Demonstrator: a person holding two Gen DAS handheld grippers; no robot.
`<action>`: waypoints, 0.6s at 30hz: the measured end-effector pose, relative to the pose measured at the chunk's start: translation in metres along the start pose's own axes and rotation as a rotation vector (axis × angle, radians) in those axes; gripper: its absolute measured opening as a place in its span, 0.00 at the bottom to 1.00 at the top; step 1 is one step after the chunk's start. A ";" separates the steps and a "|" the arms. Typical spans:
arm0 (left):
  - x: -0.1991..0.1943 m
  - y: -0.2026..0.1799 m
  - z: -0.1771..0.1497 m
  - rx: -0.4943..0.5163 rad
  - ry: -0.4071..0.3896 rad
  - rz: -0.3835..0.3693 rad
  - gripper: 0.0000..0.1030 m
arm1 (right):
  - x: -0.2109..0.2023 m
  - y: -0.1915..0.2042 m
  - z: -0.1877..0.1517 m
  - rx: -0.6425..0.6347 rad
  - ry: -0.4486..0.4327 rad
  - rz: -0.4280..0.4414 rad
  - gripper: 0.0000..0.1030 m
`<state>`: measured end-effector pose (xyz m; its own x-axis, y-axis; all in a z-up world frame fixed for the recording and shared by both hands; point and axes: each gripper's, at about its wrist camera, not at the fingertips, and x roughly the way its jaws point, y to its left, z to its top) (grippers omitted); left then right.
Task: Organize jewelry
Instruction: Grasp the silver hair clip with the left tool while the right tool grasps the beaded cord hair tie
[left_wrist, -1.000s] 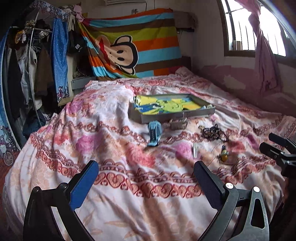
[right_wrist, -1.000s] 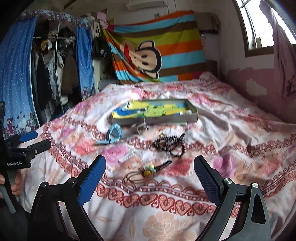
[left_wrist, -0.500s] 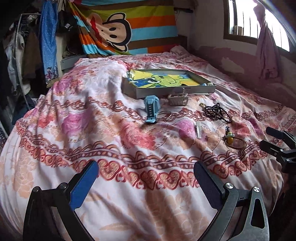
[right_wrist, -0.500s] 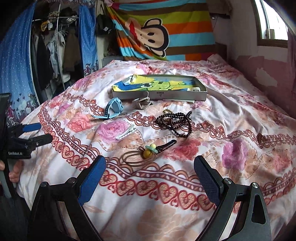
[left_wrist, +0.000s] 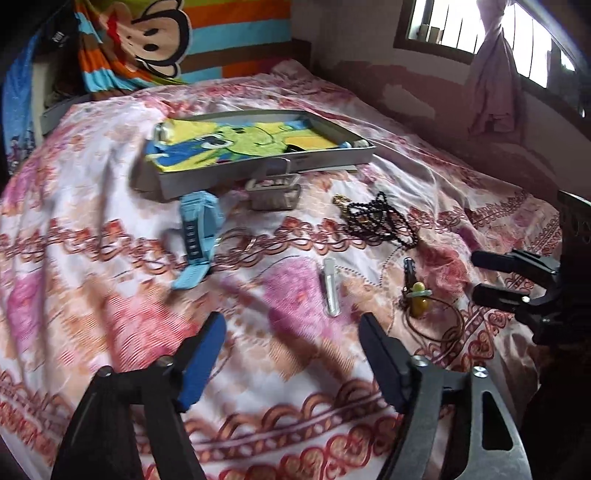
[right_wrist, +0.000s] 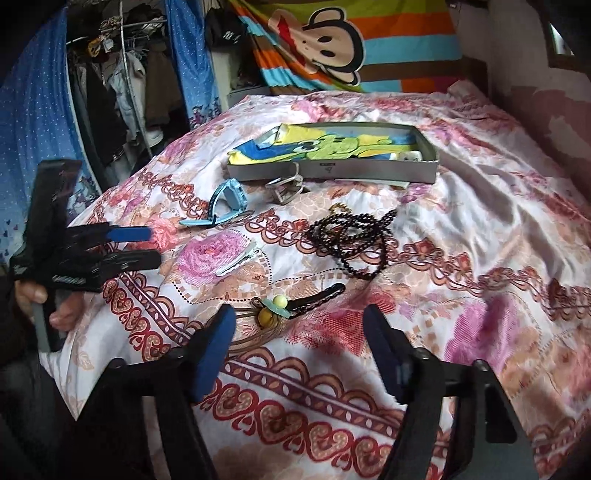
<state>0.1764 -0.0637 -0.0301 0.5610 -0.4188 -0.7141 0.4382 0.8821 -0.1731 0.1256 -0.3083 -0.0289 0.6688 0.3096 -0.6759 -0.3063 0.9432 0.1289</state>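
Note:
An open grey tin (left_wrist: 334, 159) (right_wrist: 332, 171) with a cartoon lining lies on the flowered bedspread. In front of it lie a blue watch (left_wrist: 197, 229) (right_wrist: 225, 201), a silver buckle piece (left_wrist: 273, 192) (right_wrist: 286, 190), a black bead necklace (left_wrist: 380, 221) (right_wrist: 351, 240), a silver hair clip (left_wrist: 330, 286) (right_wrist: 238, 262) and a brown hair tie with a yellow bead (left_wrist: 419, 299) (right_wrist: 273, 314). My left gripper (left_wrist: 291, 332) (right_wrist: 149, 245) hovers short of the silver clip, jaws closing on nothing. My right gripper (right_wrist: 300, 321) (left_wrist: 478, 273) hangs just before the hair tie, jaws closing, nothing between them.
A black hair clip (right_wrist: 321, 295) lies against the hair tie. A hand (right_wrist: 40, 302) holds the left gripper's handle. A striped monkey blanket (right_wrist: 332, 40) hangs behind the bed, a clothes rack (right_wrist: 122, 85) stands at the left, and a window (left_wrist: 480, 26) is at the right.
Both grippers have moved forward over the bed and tipped downward, so the jewelry looks closer. The jaws of both have narrowed.

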 end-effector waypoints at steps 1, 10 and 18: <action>0.004 -0.001 0.002 0.004 0.006 -0.017 0.63 | 0.003 0.001 0.000 -0.005 0.005 0.010 0.52; 0.044 -0.009 0.017 0.021 0.090 -0.181 0.38 | 0.031 0.007 0.000 -0.050 0.088 0.046 0.36; 0.074 -0.018 0.024 0.053 0.172 -0.155 0.25 | 0.058 0.011 -0.004 -0.062 0.197 0.056 0.31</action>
<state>0.2269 -0.1159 -0.0635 0.3587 -0.5013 -0.7874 0.5483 0.7958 -0.2570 0.1586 -0.2802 -0.0698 0.5063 0.3263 -0.7982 -0.3846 0.9139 0.1297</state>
